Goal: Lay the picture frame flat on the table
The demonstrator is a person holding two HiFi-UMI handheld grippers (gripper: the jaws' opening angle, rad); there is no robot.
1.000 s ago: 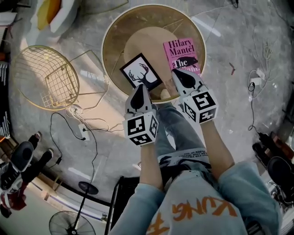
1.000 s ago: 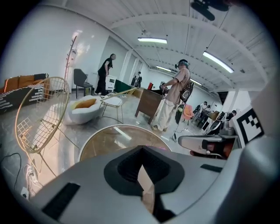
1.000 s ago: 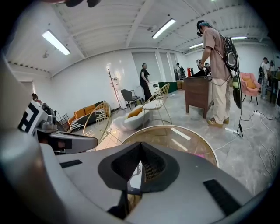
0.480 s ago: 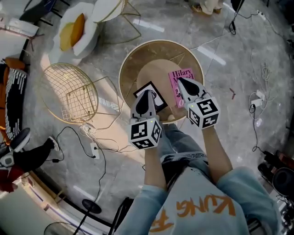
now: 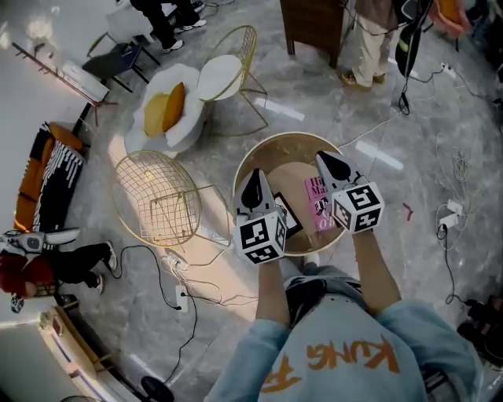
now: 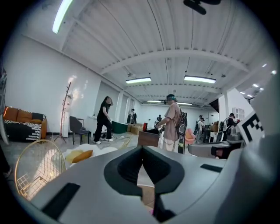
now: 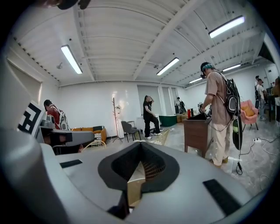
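The black picture frame [image 5: 289,220] with a white deer print rests on the round gold-rimmed table [image 5: 259,161], partly hidden behind my left gripper. A pink book [image 5: 320,206] lies beside it on the right. My left gripper [image 5: 253,174] is held above the table's left half, shut and empty. My right gripper [image 5: 323,158] hovers over the right half, also shut and holding nothing. Both gripper views look level out into the room: the left gripper [image 6: 142,148] and the right gripper [image 7: 141,144] show jaws closed together, and the frame is not visible in either.
A gold wire chair [image 5: 156,200] stands left of the table, with a white flower-shaped seat holding a yellow cushion [image 5: 173,110] behind it. A wooden cabinet [image 5: 314,23] and a standing person [image 5: 376,35] are beyond. Cables and a power strip [image 5: 179,297] lie on the floor.
Both grippers have risen from just above the frame and book and now point out into the room. The head view has pulled back, so the table looks smaller.
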